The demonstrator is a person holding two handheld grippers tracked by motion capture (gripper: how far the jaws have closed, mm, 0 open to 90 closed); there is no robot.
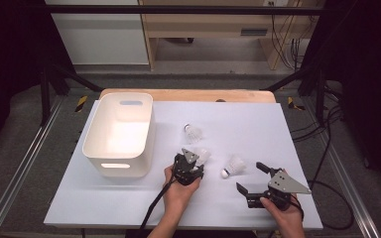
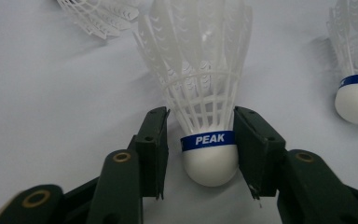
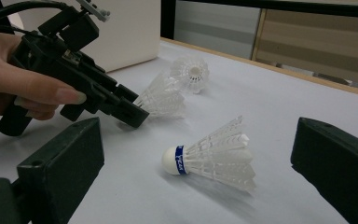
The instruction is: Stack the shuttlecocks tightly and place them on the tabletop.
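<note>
I count three shuttlecocks on the desk (image 1: 129,198), which has a smooth matte white top. Each has a rounded white cork nose, a blue band with white lettering and a flaring skirt of thin, ribbed translucent white vanes, lattice-like near the nose.

The one I am working on, the middle shuttlecock (image 2: 207,93), lies on the desk just right of the bin, nose toward me in the left gripper view. The left hand-held gripper (image 2: 200,144) has its two flat, dark green jaws against the blue band, one on each side, clamped on it. The band reads PEAK.

The near shuttlecock (image 3: 209,158) lies on its side between the wide-apart jaws of the right hand-held gripper (image 1: 252,177), touching neither; those jaws are blocky and dull black. The far shuttlecock (image 1: 193,132) lies farther back on the desk, well apart from both grippers.

There is one bin (image 1: 121,134): a white plastic tub with rounded corners, smooth walls and a slot handle cut in each end, standing at the left of the desk.
</note>
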